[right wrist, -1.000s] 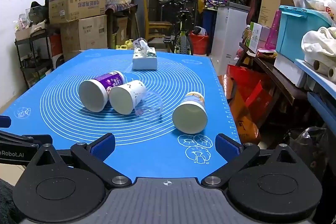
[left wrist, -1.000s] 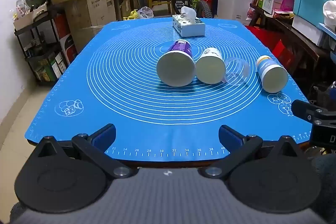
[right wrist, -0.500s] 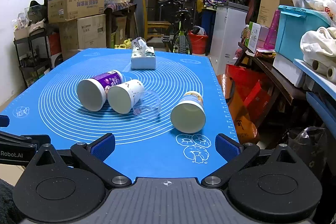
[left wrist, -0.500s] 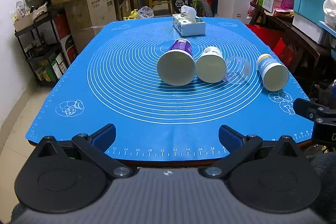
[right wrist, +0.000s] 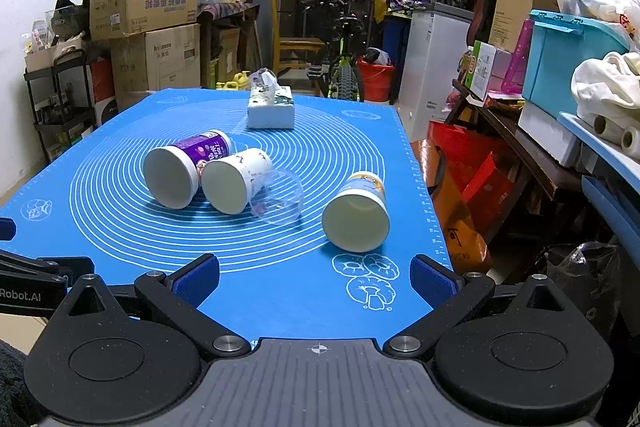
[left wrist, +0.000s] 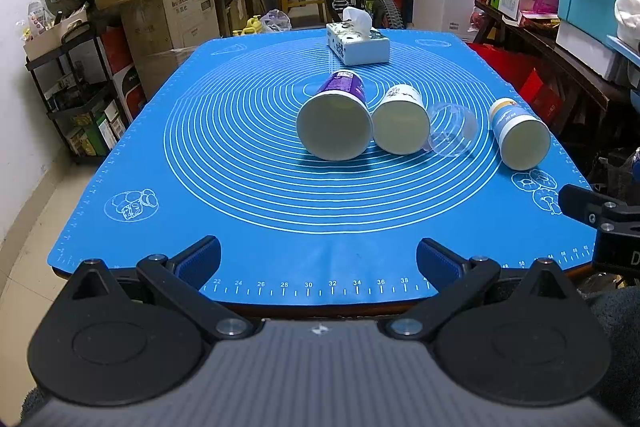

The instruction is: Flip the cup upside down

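Blue mat (left wrist: 240, 187) holds four cups (left wrist: 335, 125) on their sides (well ahead of both grippers (left wrist: 318, 261) (right wrist: 314, 277), jaws spread, empty).

Both cams sit low at worktop (left wrist: 280, 235) near edge, facing far end. Left cam is centred; right cam sits further right, by the right edge. Both share mat, lying cups (left wrist: 335, 126) (right wrist: 172, 171), tissue box (left wrist: 358, 45) (right wrist: 271, 109).

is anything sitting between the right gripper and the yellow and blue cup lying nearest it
Nothing visible does. The right gripper is open at the near edge of the blue mat, and only bare mat lies between it and the yellow and blue cup. The clear cup and the other two cups lie off to its left.
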`<action>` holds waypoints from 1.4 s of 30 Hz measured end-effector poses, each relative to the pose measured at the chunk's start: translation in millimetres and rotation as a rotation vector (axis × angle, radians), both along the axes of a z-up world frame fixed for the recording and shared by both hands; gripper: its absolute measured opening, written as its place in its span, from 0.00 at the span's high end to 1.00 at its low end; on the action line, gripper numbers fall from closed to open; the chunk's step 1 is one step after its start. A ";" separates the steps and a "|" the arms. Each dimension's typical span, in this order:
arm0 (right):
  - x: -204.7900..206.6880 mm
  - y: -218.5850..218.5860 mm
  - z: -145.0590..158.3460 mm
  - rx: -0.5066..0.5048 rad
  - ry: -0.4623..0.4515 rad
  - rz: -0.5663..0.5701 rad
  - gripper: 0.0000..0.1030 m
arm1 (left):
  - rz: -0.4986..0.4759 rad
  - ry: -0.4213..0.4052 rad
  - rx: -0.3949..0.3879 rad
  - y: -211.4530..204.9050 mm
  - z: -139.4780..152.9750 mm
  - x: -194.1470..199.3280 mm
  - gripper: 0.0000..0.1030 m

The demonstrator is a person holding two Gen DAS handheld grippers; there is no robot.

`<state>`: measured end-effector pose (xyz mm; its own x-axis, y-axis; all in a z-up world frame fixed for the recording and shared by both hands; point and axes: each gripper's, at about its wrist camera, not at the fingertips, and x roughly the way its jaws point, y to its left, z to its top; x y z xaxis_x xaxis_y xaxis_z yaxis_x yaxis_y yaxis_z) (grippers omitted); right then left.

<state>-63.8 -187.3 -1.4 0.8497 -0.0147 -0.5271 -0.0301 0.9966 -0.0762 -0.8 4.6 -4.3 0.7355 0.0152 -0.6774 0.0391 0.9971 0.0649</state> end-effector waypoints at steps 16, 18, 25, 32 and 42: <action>3.0 -0.5 -2.4 -0.004 0.004 -0.001 0.02 | -0.002 0.001 0.003 0.5 -0.1 -0.6 0.00; 2.9 0.2 -1.7 -0.005 0.004 -0.001 0.02 | -0.002 0.001 0.003 0.3 -0.1 -0.8 0.00; 3.3 0.1 -2.0 -0.005 0.006 -0.001 0.02 | -0.002 0.001 0.008 -0.7 -0.4 -0.4 0.00; 3.7 0.7 -1.5 -0.006 0.007 -0.001 0.02 | -0.002 0.001 0.008 -0.8 -0.5 -0.4 0.00; 4.7 0.5 -1.8 -0.006 0.007 -0.002 0.02 | -0.002 0.007 0.016 0.4 -1.7 2.5 0.00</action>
<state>-59.1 -186.8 -3.2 0.8460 -0.0195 -0.5328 -0.0285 0.9963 -0.0816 1.7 5.0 -6.0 0.7308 0.0250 -0.6822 0.0416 0.9958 0.0810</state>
